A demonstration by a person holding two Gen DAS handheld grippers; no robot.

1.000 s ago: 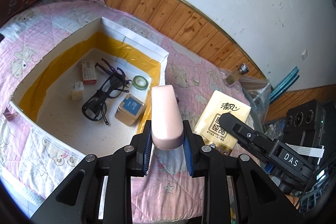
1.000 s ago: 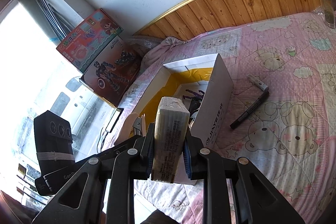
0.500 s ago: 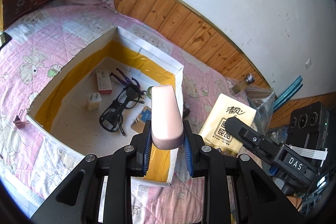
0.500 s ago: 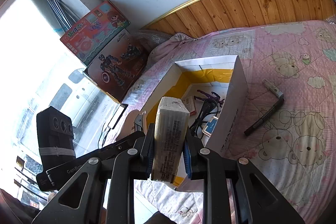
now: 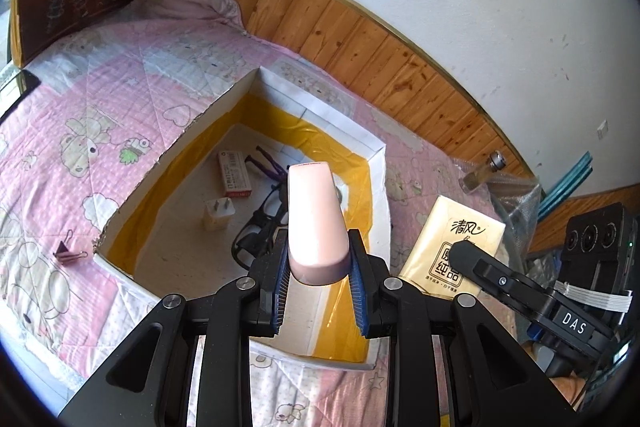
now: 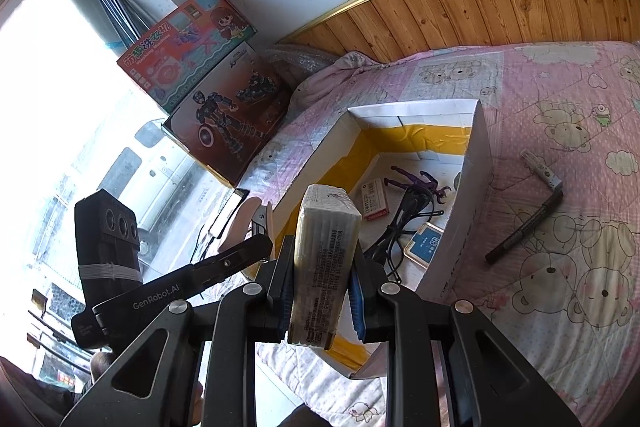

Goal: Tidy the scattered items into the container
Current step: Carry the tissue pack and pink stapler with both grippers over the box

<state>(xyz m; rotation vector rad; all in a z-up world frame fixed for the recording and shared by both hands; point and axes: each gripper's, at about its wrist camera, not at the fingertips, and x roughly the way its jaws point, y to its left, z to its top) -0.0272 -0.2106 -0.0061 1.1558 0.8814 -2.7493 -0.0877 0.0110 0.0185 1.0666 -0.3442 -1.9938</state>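
Note:
My left gripper [image 5: 318,269] is shut on a pale pink case [image 5: 316,219] and holds it above the near right corner of the open white box with yellow lining [image 5: 320,103]. My right gripper [image 6: 322,275] is shut on a yellow tissue pack [image 6: 324,259], seen edge on, above the box's near left rim [image 6: 478,163]. Inside the box lie black glasses [image 5: 256,227], a red and white carton [image 5: 234,179], a white plug [image 5: 216,215], a purple figure [image 6: 420,181] and a blue-lidded tin [image 6: 426,241].
On the pink quilt lie a black marker [image 6: 528,223], a pink binder clip [image 5: 68,253] and a small glass bottle [image 5: 482,175]. Toy boxes [image 6: 216,95] stand by the window. A wood-panelled wall runs behind the bed.
Both grippers have moved toward the box with their loads still held. The pink case now hangs over the box's corner, and the box looks nearer in both views.

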